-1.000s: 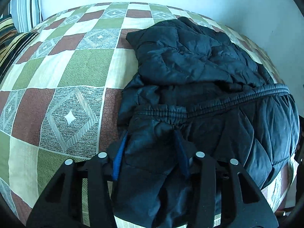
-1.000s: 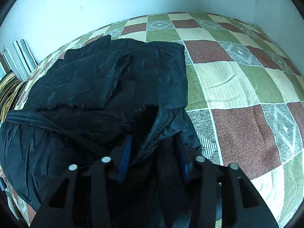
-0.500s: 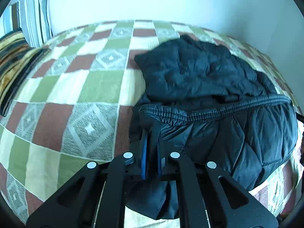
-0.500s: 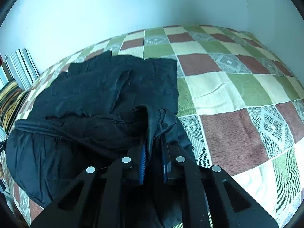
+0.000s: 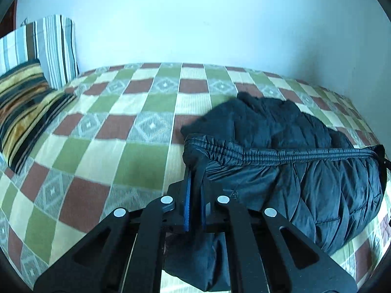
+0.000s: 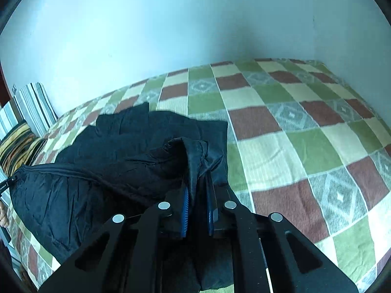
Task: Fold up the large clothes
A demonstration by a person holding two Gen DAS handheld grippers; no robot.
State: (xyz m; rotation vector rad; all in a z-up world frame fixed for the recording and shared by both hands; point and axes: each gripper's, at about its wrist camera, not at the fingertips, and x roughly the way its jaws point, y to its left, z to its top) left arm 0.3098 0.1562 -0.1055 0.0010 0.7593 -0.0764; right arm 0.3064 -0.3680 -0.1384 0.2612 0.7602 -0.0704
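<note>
A black quilted puffer jacket [image 5: 288, 151] lies on a checked bedspread [image 5: 117, 131]. Its elastic hem [image 5: 281, 155] is stretched taut between my two grippers and lifted off the bed. My left gripper [image 5: 194, 171] is shut on the hem's left corner, the fabric pinched between its blue pads. In the right wrist view the same jacket [image 6: 97, 171] fills the left half. My right gripper [image 6: 198, 178] is shut on the hem's other corner, a fold of dark cloth standing up between its pads. The rest of the jacket rests on the bed beyond the hem.
Striped pillows [image 5: 36, 73] are stacked at the bed's left end against a pale wall [image 5: 195, 24]. The bedspread [image 6: 305, 134] stretches bare to the right of the jacket. A bit of a hand [image 6: 3, 216] shows at the far left edge.
Both grippers went from open around the jacket's hem to shut on it. They then rose, lifting and stretching the hem, and the views tilted up toward the wall.
</note>
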